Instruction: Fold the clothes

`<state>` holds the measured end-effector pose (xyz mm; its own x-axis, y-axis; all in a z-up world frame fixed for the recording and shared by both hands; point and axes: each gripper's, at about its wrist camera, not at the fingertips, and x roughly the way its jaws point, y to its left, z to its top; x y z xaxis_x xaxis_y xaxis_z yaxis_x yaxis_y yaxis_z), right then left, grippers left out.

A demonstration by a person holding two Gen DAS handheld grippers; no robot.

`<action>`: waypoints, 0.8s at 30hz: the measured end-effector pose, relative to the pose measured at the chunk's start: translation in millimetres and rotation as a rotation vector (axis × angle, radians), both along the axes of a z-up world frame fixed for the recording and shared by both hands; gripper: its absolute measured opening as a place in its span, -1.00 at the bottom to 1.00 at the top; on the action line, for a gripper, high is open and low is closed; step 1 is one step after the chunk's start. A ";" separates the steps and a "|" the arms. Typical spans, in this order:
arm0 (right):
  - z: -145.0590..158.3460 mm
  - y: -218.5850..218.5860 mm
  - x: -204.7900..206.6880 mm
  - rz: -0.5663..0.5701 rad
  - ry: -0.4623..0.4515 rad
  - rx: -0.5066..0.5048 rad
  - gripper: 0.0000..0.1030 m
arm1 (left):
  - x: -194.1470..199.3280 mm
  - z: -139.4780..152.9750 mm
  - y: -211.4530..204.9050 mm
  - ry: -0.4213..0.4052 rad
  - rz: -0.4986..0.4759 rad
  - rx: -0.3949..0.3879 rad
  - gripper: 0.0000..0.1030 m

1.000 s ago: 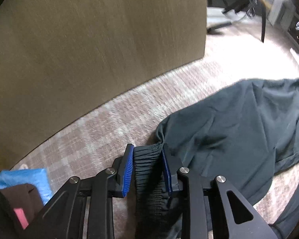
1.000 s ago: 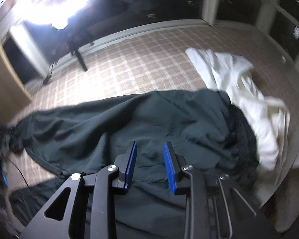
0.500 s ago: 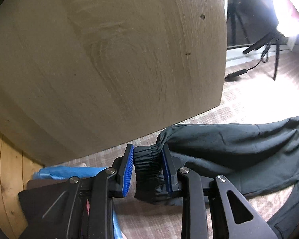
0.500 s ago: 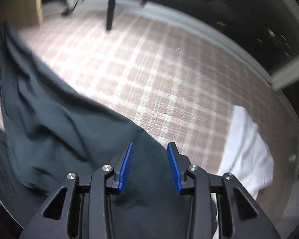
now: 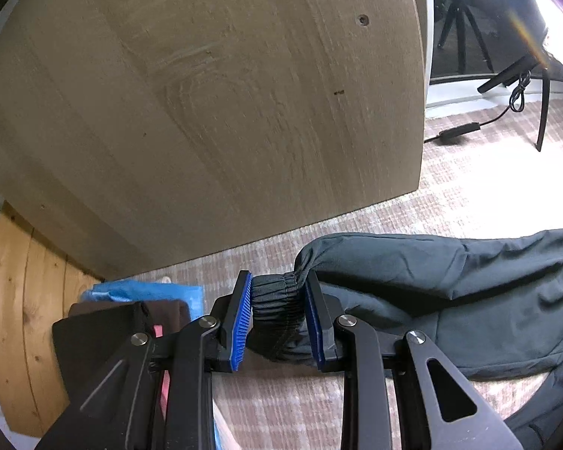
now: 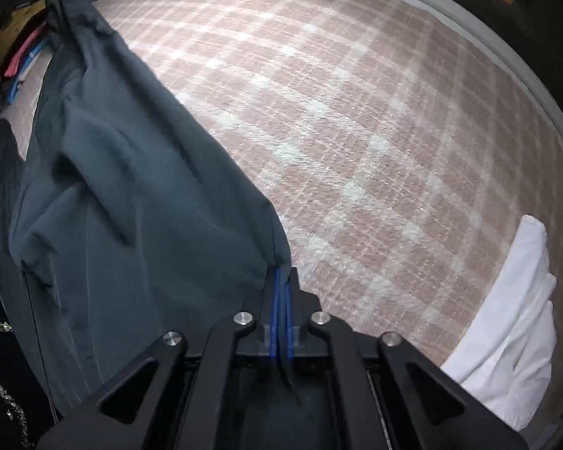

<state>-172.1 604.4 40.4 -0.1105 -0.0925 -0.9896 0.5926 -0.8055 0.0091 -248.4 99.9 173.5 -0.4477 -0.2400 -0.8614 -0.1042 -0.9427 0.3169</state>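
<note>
Two grips carry the whole garment at this moment, and each has its own weak spot. Between the blue pads of the left gripper (image 5: 277,320) sits the ribbed elastic cuff (image 5: 276,300) of the dark trousers (image 5: 450,288); the pads stand fairly wide around that thick bunch, so it looks clasped rather than pinched hard, and a sharp tug could, I judge, draw the cuff out forward. The right gripper (image 6: 282,307) is clenched nearly flat on a thin edge of the same trousers (image 6: 131,187), with only a sliver of cloth between its pads and a tail of fabric trailing back toward the handle; so shallow a bite may slip if the two ends are pulled taut against each other. Out from the left gripper the trouser leg runs to its right across the checked carpet (image 5: 469,202), creased and partly doubled, so any fold laid now would likely trap those wrinkles. Just to the left of that gripper lie a blue bag (image 5: 150,292) and a dark item (image 5: 105,326), and ahead stands a wooden panel (image 5: 225,93); a swing that way could snag the cuff. Beyond the right gripper, to its right, white cloth (image 6: 514,322) lies on the carpet (image 6: 356,112), near enough that the dark fabric might drag over it.
</note>
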 end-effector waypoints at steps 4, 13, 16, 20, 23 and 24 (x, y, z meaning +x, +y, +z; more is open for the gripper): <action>34.7 0.0 13.1 -0.007 0.128 0.002 -0.96 | 12.9 19.4 -3.4 0.026 0.019 0.008 -0.51; 182.3 4.5 111.7 -0.147 0.489 -0.132 -0.96 | 112.5 79.0 -50.2 0.138 0.075 0.046 -0.51; 194.5 -8.9 169.5 -0.155 0.508 -0.163 -0.96 | 175.2 75.3 -73.6 0.173 0.104 0.062 -0.51; 171.4 -27.4 240.3 -0.186 0.439 -0.191 -0.96 | 264.5 38.2 -99.1 0.151 0.153 0.114 -0.51; 122.5 -42.8 279.2 -0.201 0.330 -0.124 -0.96 | 314.6 -8.3 -107.4 0.086 0.173 0.142 -0.51; 107.8 -46.0 291.2 -0.207 0.298 -0.106 -0.96 | 327.7 -23.7 -110.2 0.064 0.179 0.154 -0.51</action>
